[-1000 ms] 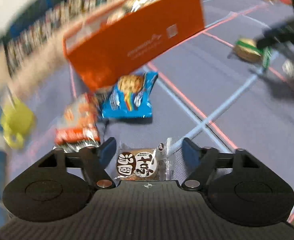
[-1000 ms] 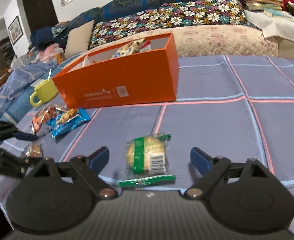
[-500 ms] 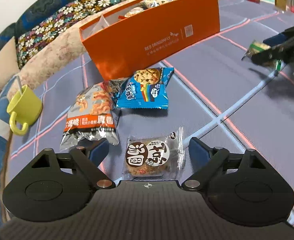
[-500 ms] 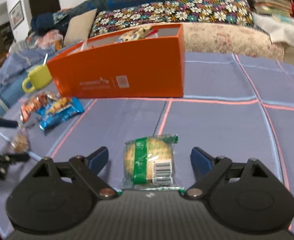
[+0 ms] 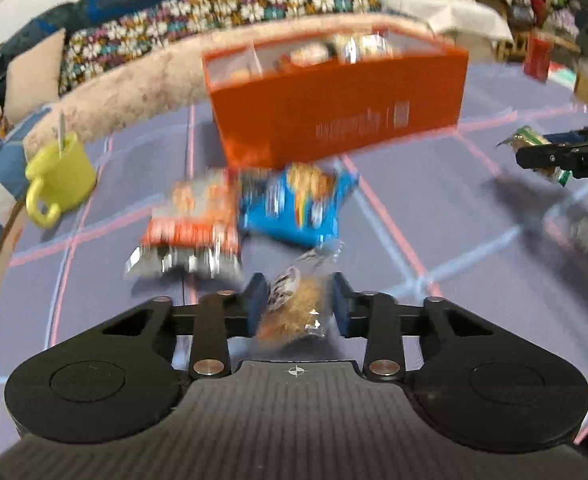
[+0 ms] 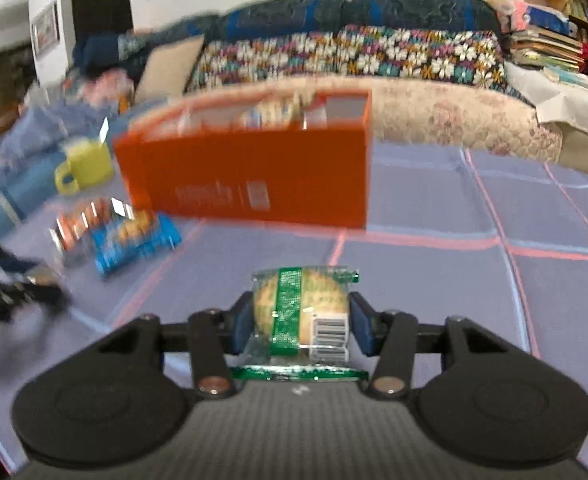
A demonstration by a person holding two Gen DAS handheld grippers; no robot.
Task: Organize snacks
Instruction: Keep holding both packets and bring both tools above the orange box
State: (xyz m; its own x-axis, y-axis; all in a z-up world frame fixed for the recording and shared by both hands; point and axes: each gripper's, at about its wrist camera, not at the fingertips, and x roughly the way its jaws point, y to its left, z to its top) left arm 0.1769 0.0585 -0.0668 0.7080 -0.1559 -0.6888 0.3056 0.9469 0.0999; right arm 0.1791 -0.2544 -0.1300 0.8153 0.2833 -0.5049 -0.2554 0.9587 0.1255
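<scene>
Left tool (image 5: 296,300) is sitting at lower centre of its frame, narrowed and gripping a clear-wrapped brown pastry (image 5: 294,304) between its blue pads (image 5: 258,294), the pack tilting up on edge. Right tool (image 6: 300,320) is at lower centre of the right wrist view, also narrowed, pinching a green-banded cookie pack (image 6: 300,312) by both sides, barcode label facing the camera, its green sealed edge lying against the tool body. Just above the left tool, an orange-and-silver snack bag (image 5: 191,232) and a blue cookie bag (image 5: 298,208) are lying side by side on the table (image 5: 434,184), edges touching, both blurred; same pair is showing at mid left of the right wrist view (image 6: 77,228) (image 6: 133,242). Beyond them the orange box (image 5: 334,108) is standing open-topped at upper centre, with dividers and several packs inside, too blurred to identify; in the right wrist view it is filling the centre (image 6: 245,168). A yellow-green mug (image 5: 59,176) with something thin sticking out is sitting at mid left, well apart from the box. Right tool with its green pack is appearing at the right edge of the left wrist view, raised above its shadow. The table is wearing a purple cloth with pink and blue grid lines. A floral sofa (image 6: 374,56) is running across the top of the frame behind the table.
</scene>
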